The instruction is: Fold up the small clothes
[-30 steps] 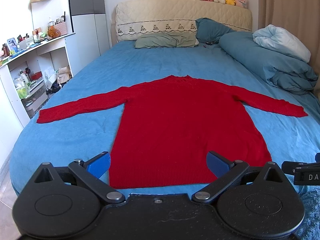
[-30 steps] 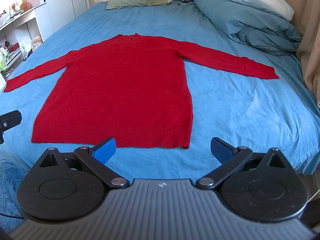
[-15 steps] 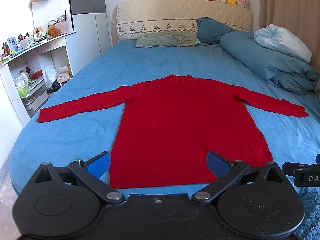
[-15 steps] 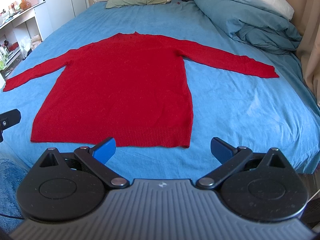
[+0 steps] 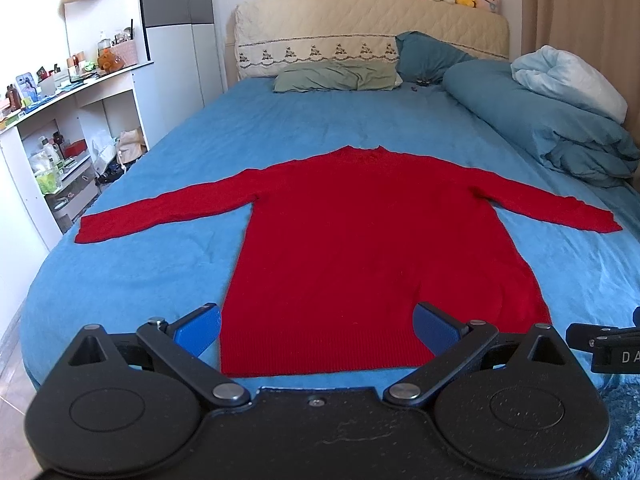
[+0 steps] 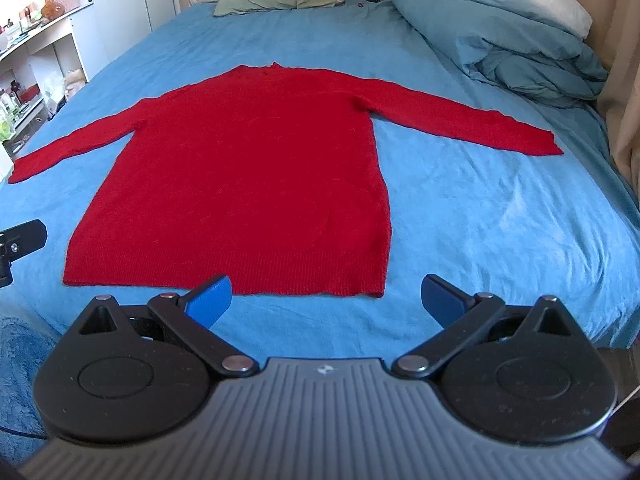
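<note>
A red long-sleeved knit sweater [image 5: 372, 248] with a ribbed hem is spread flat on the blue plush-covered bed [image 5: 132, 264]. Both blue-padded tools, left [image 5: 316, 330] and right [image 6: 326, 298], are held spread, gripping nothing.

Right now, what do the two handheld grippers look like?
Both have blue fingers on black linkage arms with silver pivot pins and round black housings. The left gripper has a plain black body; the right gripper has a ribbed grey body with a small logo.

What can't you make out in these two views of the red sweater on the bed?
- Left wrist view: the red sweater has its hem's right end hidden behind the left gripper.
- Right wrist view: the sweater's left cuff reaches the picture's edge.
- Both views: the sweater's underside, against the bed.
- Shelf items: too small.
</note>
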The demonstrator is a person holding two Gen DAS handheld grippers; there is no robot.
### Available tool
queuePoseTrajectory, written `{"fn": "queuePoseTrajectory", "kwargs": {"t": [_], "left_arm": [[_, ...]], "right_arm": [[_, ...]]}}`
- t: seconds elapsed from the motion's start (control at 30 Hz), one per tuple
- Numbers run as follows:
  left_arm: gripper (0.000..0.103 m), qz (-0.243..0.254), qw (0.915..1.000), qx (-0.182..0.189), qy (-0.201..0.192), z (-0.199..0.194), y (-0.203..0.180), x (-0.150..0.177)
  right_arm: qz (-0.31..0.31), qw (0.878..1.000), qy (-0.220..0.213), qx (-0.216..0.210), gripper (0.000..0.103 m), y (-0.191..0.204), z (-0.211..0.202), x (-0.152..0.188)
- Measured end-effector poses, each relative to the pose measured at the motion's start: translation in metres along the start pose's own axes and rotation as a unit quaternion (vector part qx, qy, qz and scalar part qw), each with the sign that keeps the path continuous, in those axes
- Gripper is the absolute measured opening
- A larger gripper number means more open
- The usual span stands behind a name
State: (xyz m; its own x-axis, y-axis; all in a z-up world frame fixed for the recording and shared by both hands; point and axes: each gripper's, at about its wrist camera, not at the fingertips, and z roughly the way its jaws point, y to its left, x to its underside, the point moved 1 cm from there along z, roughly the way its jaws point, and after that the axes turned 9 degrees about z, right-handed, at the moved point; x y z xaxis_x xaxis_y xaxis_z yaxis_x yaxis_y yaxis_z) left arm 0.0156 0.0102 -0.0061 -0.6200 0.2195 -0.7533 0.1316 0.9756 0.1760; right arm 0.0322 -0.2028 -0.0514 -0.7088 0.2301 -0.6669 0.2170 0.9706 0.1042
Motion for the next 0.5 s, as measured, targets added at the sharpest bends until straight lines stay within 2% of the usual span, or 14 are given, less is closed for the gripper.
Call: {"fn": "queuePoseTrajectory", "kwargs": {"t": [0.3, 0.4, 0.5], "left_arm": [[0.103, 0.0, 0.9998, -0.002, -0.021, -0.007, -0.003, -0.01], [0.103, 0.014, 0.9995, -0.002, -0.029, -0.007, -0.004, -0.034], [0.103, 0.028, 0.998, 0.008, -0.056, -0.005, -0.004, -0.074]], "right_arm": [[0.001, 1.0, -0.013, 0.003, 0.103, -0.001, -0.001, -0.01], [0.006, 1.0, -0.01, -0.008, 0.103, -0.006, -0.001, -0.026], [0.009, 1.0, -0.024, -0.015, 0.103, -0.016, -0.004, -0.056]]}}
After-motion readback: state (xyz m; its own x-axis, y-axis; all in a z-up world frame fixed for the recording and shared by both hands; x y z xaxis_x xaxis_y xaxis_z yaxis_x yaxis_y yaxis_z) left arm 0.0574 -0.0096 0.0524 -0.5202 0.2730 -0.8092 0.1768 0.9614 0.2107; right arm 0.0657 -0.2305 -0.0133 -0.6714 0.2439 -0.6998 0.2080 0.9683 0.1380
